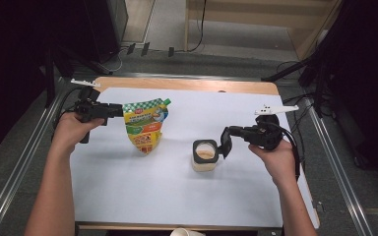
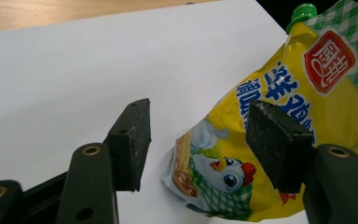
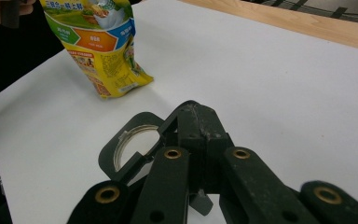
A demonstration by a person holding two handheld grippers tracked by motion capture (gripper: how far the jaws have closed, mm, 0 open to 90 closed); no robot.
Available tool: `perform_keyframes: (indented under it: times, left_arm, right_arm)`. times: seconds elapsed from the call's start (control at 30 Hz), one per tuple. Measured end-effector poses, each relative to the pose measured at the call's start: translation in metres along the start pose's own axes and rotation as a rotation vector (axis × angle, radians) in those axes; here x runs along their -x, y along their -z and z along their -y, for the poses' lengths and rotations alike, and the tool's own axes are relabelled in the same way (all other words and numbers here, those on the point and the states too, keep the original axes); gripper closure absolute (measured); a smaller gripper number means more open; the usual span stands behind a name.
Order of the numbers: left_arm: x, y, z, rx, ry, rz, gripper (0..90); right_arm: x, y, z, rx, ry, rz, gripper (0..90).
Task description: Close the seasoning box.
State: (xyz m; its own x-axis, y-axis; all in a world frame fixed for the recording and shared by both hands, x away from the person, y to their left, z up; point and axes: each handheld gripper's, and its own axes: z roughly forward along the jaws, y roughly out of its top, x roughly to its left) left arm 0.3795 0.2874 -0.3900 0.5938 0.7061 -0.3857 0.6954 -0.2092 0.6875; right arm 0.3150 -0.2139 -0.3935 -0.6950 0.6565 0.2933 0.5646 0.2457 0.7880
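Observation:
A yellow and green spouted pouch (image 1: 145, 125) stands tilted on the white sheet, its green cap (image 2: 303, 11) at the top. My left gripper (image 1: 119, 110) is level with the pouch's upper left edge. In the left gripper view it (image 2: 198, 135) is open, and the pouch (image 2: 307, 93) lies just beyond the jaws, partly behind the right one. A small cream jar (image 1: 204, 162) with a black square-rimmed lid (image 3: 116, 154) sits mid-table. My right gripper (image 1: 225, 142) is shut on that lid's right edge, its jaws (image 3: 196, 119) pinched together. The pouch (image 3: 105, 46) shows farther off.
A white sheet (image 1: 177, 196) covers most of the wooden table (image 1: 187, 84). Metal rails (image 1: 24, 162) run along both sides. A paper cup (image 1: 187, 232) pokes in at the near edge. Cables trail off the right side.

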Motion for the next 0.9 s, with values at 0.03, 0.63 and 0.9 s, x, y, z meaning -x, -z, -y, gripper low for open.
perform_keyframes:
  times: [0.03,0.63,0.9]
  left_arm:
    - [0.000,0.000,0.000,0.000,-0.001,-0.001,41.5]
    - [-0.001,-0.001,0.000,0.004,0.007,-0.005,41.3]
    - [-0.002,-0.001,0.000,0.008,0.017,-0.003,41.2]
  right_arm:
    - [0.000,-0.001,0.000,-0.002,-0.001,0.000,90.0]
    - [-0.010,-0.016,0.003,-0.009,0.016,-0.040,90.0]
    - [-0.015,-0.026,0.005,-0.021,0.023,-0.076,89.7]
